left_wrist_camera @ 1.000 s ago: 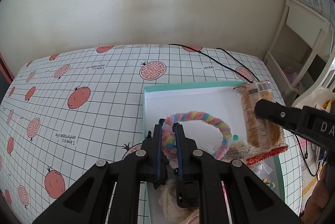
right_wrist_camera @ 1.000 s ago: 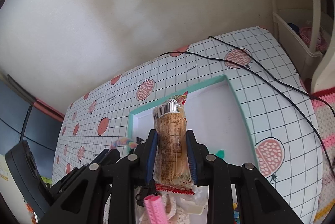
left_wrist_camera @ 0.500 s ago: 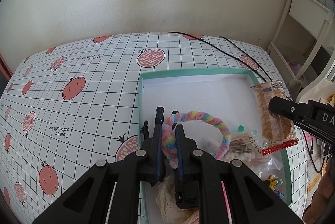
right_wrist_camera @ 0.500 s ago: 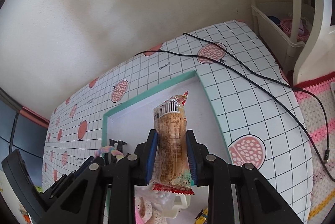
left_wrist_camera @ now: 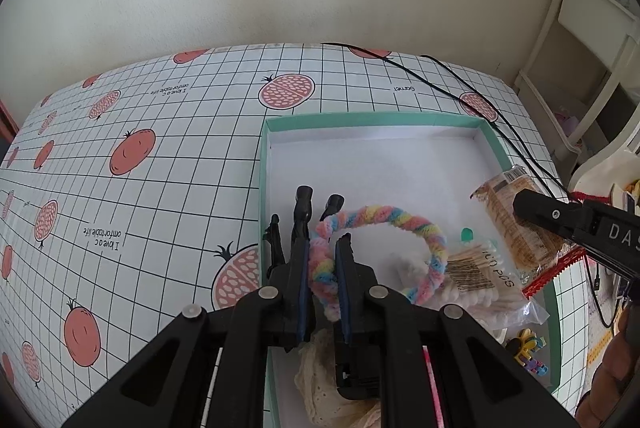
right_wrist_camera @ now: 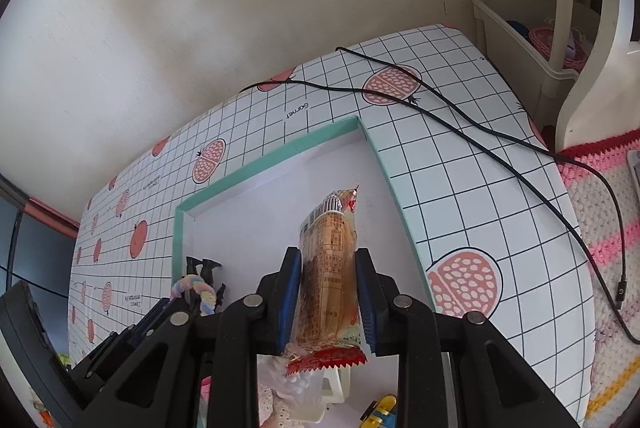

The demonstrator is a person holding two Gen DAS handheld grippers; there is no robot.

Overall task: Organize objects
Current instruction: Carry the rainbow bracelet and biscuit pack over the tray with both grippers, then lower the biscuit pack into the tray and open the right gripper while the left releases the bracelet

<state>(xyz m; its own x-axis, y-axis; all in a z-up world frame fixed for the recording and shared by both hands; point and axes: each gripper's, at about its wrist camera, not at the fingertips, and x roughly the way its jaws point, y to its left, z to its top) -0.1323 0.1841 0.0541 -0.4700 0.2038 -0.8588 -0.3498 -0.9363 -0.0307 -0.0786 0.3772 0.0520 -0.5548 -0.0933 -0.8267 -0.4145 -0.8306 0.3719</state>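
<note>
Black left hand-held gripper (left_wrist_camera: 322,268) hides part of rainbow headband (left_wrist_camera: 384,220).

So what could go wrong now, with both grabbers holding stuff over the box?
1. The left hand-held gripper pinches only one end of the fuzzy headband; its free loop might snag the cotton swab bag below.
2. The right hand-held gripper squeezes the snack packet across its middle, so the food inside could get crushed.
3. The packet hangs near the box edge, close to the black cable, and could land outside.
</note>
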